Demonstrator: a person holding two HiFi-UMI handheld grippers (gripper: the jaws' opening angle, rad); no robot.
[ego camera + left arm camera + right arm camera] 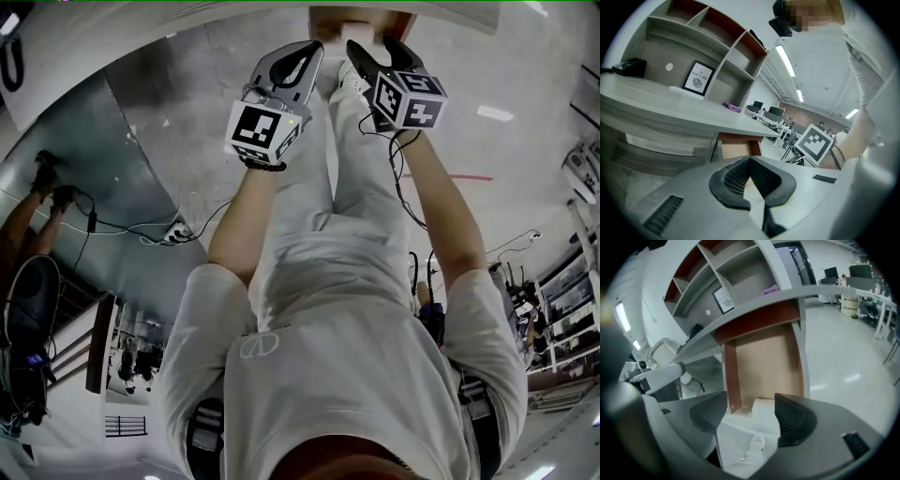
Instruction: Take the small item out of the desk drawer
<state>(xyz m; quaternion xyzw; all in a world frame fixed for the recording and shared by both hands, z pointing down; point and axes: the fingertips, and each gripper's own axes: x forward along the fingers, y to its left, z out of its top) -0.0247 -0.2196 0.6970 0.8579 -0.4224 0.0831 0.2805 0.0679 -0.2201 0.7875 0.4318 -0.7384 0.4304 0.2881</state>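
Left gripper (750, 160): jaws pressing tip to tip, carrying nothing, hanging at 11 o'clock in the head view and idling beside its partner. Right gripper (751, 401): jaws standing wide apart, nothing clamped, hovering over the near end of the drawer (764, 362), with a shoe (757, 441) showing below at 6 o'clock. Drawer: standing pulled out from under the desk (754, 303), brown floor lying mostly bare. Pale block (764, 407): sitting at the drawer's near end, at 6 o'clock of its floor, showing between the open jaws but not touching either; probably the small item, though its outline is merging with the white drawer front, so this is not certain. Step in hand, as judged: reaching in to pick up. Handling notes: lowering the right gripper straight down so one jaw is passing each side of the block; keeping the left jaw clear of the red-brown side wall at 9 o'clock; closing only once both pads are sitting level with the block's sides, then lifting straight up before drawing back; holding the left gripper away from the drawer mouth. Desk, farther off: bearing a framed print (698, 77) at 10 o'clock and a purple thing (732, 107), with an open shelf (693, 42) rising behind.
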